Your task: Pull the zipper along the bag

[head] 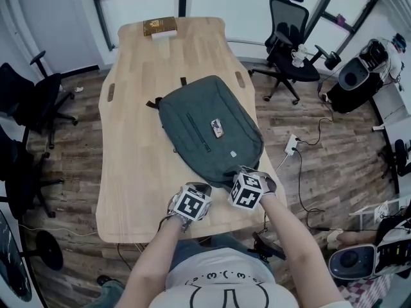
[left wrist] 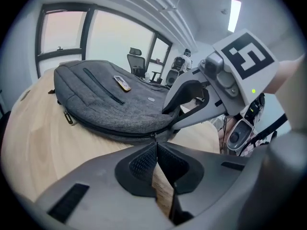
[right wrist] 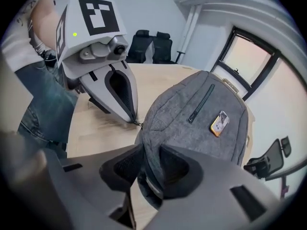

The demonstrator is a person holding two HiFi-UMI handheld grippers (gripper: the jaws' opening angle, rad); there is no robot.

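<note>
Zipper pull of dark metal (left wrist: pixel 155 136), at the grey fabric backpack's (head: pixel 209 130) near edge, is pinched between the left gripper's (left wrist: pixel 156 146) closed jaws; the right gripper (right wrist: pixel 148 163) is clamped on the fabric beside it (shallowly, it is judged), so the bag could be dragged along

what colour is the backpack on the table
The backpack is a dark, heathered grey; it shows best in the right gripper view.
</note>
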